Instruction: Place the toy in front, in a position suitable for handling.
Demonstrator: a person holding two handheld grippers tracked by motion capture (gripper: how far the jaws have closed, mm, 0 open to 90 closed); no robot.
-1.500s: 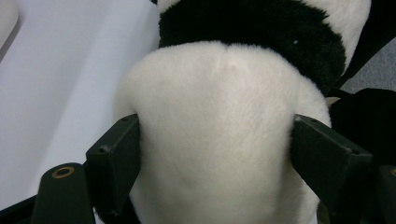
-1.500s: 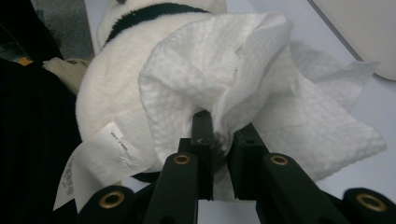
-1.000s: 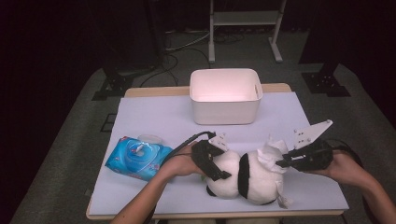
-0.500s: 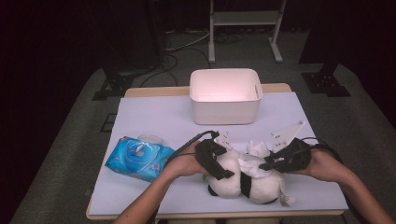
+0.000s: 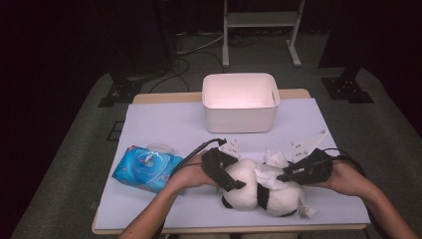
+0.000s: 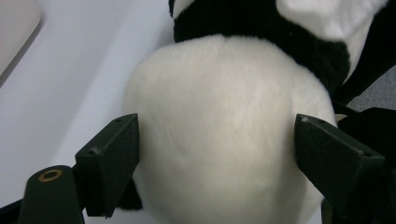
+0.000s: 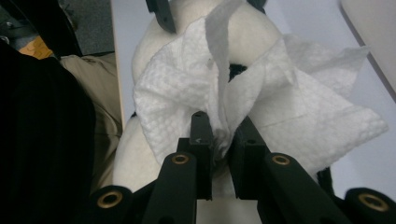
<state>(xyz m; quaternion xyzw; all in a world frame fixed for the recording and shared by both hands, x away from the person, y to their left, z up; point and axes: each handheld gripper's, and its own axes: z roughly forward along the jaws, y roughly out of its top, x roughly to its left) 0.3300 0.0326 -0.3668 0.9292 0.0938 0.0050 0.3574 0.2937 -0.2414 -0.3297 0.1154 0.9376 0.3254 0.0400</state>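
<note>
A: Status on the panda plush (image 5: 249, 191)?

B: Lying on its side near the front edge of the table (image 5: 164, 124). Long axis runs left to right in the high view, roughly parallel to that edge. Black band about mid-length, white bulges either side.

A: Left gripper (image 5: 233, 181)?

B: Jaws wide, straddling the left white bulge. In the left gripper view, pads sit against the fur on both flanks. Reads as a clamp that steadies the toy. Head or rump in there: can't tell.

A: Right gripper (image 7: 219, 123)?

B: Jaws narrow, pinching a bunched white wipe (image 7: 261, 107). Loose end fans out ahead of the tips and drapes over the top of the plush, close to the black band. Comes in from the plush's right end, pointing toward the left gripper.

A: Key geometry for the next stroke?

B: Wipe touching the fur, just ahead of the right claw, between the two grippers. Plush straight ahead of and under the tips. Probably a rub along the long axis, toward or away from the clamped end. Right hand nearer the unclamped end, so that side first, likely.

A: Risks?

B: Not much gap to the left jaws, so a short stroke toward them. Could drag the plush if the clamp slips on the fur.

A: Other items?

B: Blue wipes pack (image 5: 147, 168) just left of the left hand. White bin (image 5: 240, 112) behind, well apart from both.
</note>
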